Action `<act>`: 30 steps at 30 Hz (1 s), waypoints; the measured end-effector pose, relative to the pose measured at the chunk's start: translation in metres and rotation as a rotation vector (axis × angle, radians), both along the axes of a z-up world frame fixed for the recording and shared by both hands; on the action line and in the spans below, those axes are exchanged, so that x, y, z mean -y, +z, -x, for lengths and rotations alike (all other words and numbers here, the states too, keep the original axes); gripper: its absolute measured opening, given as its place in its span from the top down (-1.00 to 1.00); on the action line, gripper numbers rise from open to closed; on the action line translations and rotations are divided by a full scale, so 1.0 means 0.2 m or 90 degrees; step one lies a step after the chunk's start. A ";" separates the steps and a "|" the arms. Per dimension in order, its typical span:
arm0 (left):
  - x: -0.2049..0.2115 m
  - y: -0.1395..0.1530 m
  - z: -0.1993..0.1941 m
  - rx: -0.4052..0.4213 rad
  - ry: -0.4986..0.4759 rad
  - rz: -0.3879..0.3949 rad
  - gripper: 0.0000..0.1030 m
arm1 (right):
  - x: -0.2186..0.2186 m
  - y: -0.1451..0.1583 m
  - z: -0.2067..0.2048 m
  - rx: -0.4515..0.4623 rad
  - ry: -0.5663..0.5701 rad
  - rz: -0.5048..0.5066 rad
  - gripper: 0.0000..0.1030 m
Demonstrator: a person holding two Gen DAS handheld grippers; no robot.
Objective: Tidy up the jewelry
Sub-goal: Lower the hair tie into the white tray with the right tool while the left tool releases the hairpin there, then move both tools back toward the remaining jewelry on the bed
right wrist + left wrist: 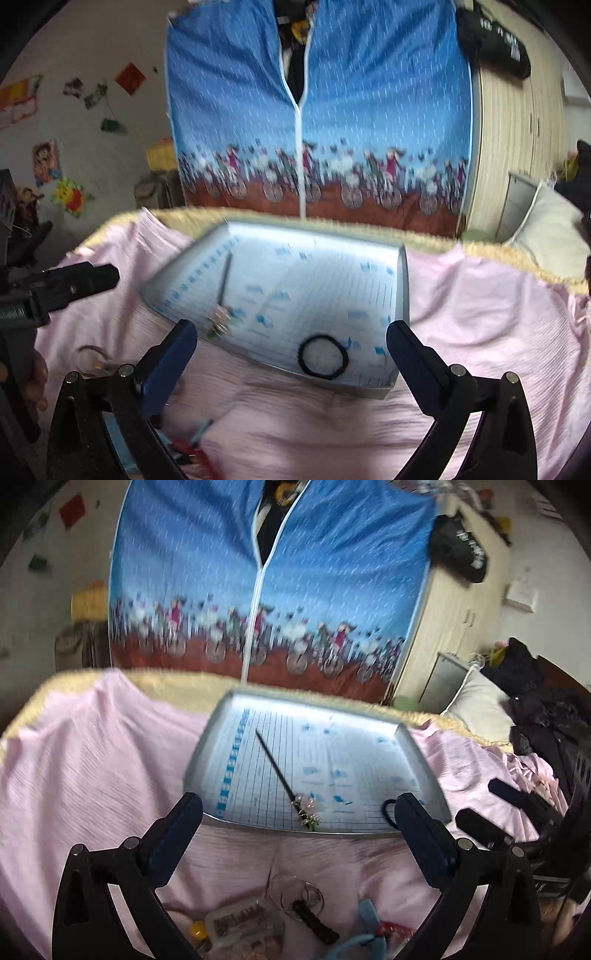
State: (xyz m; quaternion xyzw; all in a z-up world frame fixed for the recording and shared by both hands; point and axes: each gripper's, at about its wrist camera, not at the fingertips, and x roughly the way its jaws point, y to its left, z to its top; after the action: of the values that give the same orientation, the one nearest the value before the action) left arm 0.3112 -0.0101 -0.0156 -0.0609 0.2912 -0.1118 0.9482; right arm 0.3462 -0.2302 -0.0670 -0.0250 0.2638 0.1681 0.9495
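A silver tray (354,753) (317,273) lined with printed paper lies on the pink bedspread. On it rest a black hair stick with a pink flower end (280,771) (223,291) and a black hair tie (324,356) (388,812). My left gripper (297,806) is open and empty, its fingers over the tray's near edge. My right gripper (291,334) is also open and empty, with the hair tie lying between and just beyond its fingertips. Below the left gripper sits a pile of items: wire rings (291,890), a black clip (316,921), a clear box (240,923).
The pink bedspread (480,314) covers the bed, with a fluffy yellow edge behind the tray. A blue fabric wardrobe (266,590) stands beyond the bed and a wooden cabinet (454,620) to its right. A pillow (550,229) lies at the right.
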 end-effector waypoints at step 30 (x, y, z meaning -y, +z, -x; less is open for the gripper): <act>-0.07 -0.01 1.11 0.020 0.081 -0.057 -0.98 | -0.07 0.06 1.10 0.026 -0.027 -0.051 -1.00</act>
State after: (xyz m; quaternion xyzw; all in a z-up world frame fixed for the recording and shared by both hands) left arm 0.0886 0.0040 -0.0176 -0.0352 0.2767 -0.0388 0.9595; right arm 0.1261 -0.2168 -0.0559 0.0148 0.2382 0.1581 0.9582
